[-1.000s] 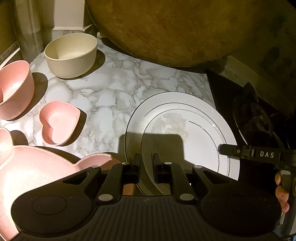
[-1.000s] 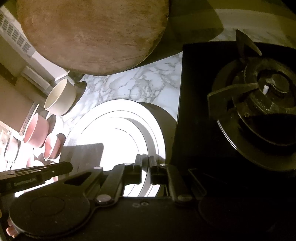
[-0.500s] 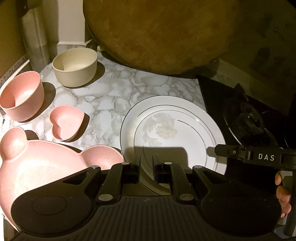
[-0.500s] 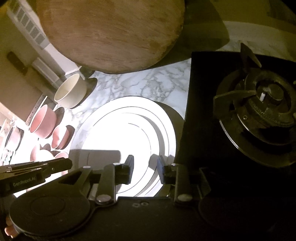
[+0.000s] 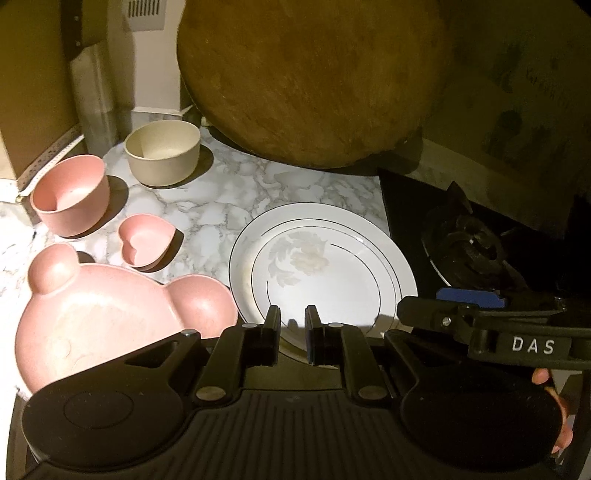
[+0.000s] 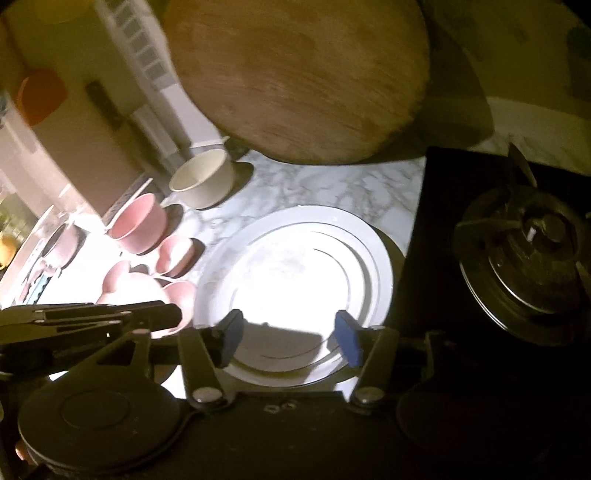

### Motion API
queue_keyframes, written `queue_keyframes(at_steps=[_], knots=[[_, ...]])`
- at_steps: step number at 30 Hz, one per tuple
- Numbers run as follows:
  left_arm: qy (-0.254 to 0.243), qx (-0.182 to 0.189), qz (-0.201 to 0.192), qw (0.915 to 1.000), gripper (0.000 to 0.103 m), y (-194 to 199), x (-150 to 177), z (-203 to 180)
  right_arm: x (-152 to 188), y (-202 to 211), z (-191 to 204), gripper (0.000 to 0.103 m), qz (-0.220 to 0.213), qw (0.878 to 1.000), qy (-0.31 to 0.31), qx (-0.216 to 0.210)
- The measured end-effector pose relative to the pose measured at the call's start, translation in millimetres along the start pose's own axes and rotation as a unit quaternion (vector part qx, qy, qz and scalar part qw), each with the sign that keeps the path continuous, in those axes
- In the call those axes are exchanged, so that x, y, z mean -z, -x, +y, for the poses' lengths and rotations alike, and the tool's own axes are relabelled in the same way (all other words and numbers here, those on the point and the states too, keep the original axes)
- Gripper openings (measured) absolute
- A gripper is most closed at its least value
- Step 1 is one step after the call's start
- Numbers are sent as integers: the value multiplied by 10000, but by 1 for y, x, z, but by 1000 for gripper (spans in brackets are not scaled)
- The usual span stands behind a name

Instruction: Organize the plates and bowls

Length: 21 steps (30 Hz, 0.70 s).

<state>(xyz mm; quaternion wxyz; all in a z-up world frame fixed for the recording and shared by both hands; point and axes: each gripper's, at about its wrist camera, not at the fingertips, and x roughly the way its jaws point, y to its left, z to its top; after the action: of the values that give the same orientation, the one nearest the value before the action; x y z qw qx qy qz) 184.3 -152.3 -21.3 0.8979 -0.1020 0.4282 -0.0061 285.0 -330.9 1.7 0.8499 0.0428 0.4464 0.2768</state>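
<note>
As the right gripper (image 6: 290, 338) spreads its jaws with nothing between them, the white plate (image 5: 325, 273) lies flat on the marble surface (image 5: 207, 199) just ahead. Left gripper (image 5: 291, 334) is pressed together, empty; advise approaching the pink bear-shaped plate (image 5: 110, 314) to its left next.

A white-and-grey marbled tabletop (image 5: 207, 206) lies ahead of the tool, brightly lit near it and dim farther off. A big round wooden board (image 5: 310, 77) leans against the shadowed wall beyond. To the right sits a black gas hob (image 6: 517, 240); a white vent grille (image 5: 144, 8) shows upper left.
</note>
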Motion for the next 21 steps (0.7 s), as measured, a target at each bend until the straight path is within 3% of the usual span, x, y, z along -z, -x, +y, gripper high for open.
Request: queue_keyframes(at_steps=[16,19,21], knots=[[298,-123,-387,9987,13,44,20,18,13,28,54,87,-422,9966,592,-399],[355,-67,-463,9983,35,49,23,26,15,28,61,90,-491,9963,611,-348],[367,-154,-548,9977,58,52,25,32,17,27,66,92,-509,9964,602,-308]])
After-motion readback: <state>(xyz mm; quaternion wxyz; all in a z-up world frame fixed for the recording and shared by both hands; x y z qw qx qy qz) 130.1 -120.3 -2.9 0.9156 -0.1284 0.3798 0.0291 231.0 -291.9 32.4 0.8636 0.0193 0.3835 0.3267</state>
